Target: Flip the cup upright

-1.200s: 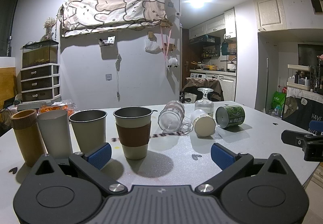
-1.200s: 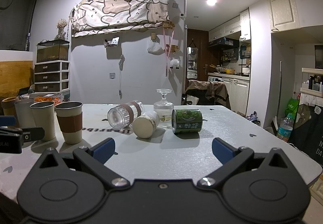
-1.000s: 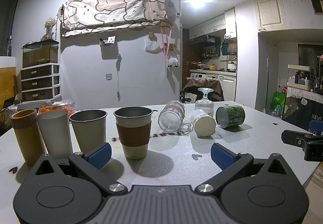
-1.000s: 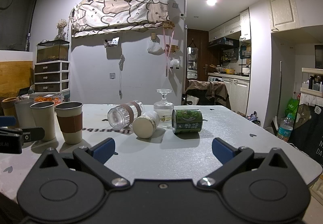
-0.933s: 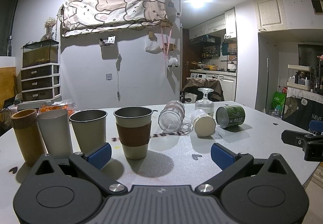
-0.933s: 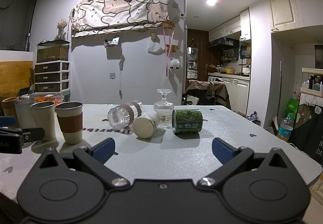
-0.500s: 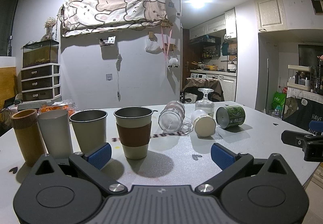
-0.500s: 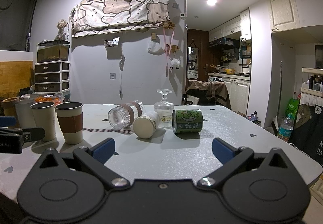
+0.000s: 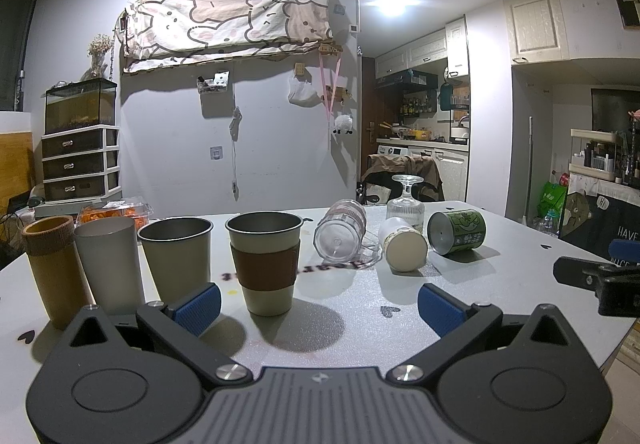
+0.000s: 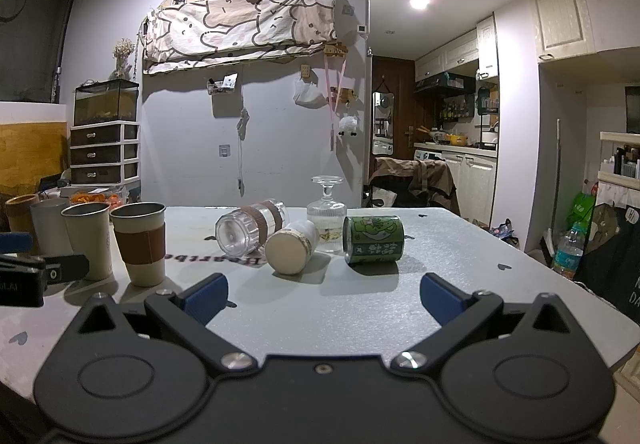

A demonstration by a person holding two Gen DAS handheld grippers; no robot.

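On the white table three cups lie on their sides: a clear cup with a brown band, a cream cup and a green printed cup. A stemmed glass stands upside down behind them. My left gripper is open and empty, just in front of an upright brown-sleeved cup. My right gripper is open and empty, short of the fallen cups.
Upright cups stand in a row at the left: a metal cup, a grey cup and a tan cup. An orange snack box sits behind them. The table's right edge drops toward a bottle and bags.
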